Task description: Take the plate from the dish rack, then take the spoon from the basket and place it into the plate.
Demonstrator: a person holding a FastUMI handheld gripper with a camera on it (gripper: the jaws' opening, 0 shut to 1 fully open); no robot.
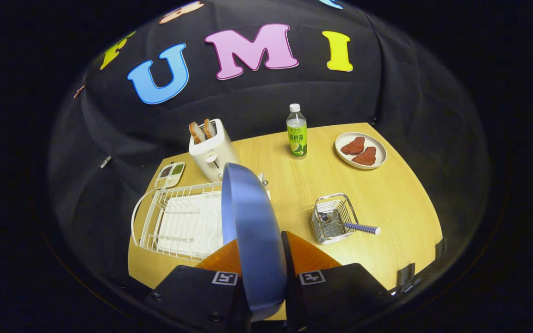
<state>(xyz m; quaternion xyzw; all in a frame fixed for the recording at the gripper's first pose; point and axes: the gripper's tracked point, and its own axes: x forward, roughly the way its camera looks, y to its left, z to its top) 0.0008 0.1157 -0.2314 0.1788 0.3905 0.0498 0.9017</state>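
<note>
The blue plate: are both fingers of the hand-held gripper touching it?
Touching. The gripper view shows the blue plate standing on edge between the fingers of the hand-held gripper, one finger pressed against each face, with no gap.

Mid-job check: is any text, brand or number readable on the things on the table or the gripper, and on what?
Bottle: the label carries print, too small to read.
Gripper, shut on the blue plate: square coded markers, no words.

Counting two plates (248,222) (360,150), one spoon (354,226), one basket (334,218), one dish rack (178,222), one toaster (213,152), one bottle (296,133).
</note>
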